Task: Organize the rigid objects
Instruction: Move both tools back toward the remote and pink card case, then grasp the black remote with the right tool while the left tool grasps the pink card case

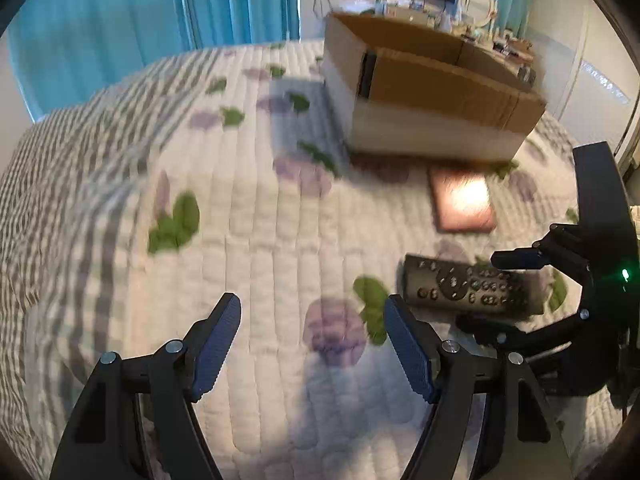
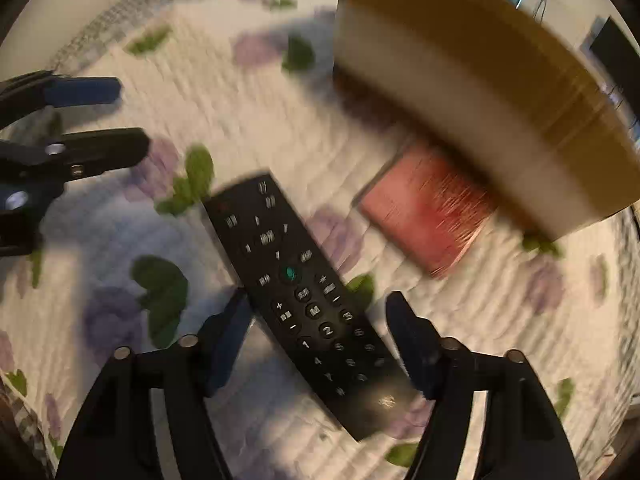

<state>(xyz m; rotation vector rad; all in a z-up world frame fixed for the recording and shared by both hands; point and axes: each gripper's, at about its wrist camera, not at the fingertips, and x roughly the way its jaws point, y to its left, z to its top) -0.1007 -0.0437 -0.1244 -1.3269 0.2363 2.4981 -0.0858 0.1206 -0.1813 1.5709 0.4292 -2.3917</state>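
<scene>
Right wrist: spread right gripper (image 2: 318, 340) straddles flat black remote (image 2: 304, 300) (left gripper (image 1: 312, 344) spread too) on quilt (image 1: 260, 240)

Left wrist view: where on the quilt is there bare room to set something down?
The quilt lies bare left of the cardboard box and ahead of the left gripper. It is crowded at the right: the pink book, the black remote and the right gripper sit close together.

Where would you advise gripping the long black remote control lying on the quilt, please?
Grip the long black remote control across its narrow width at the number-pad end, coming from above. It lies flat, and the right gripper already straddles that end, open, fingers either side of its long edges.
</scene>
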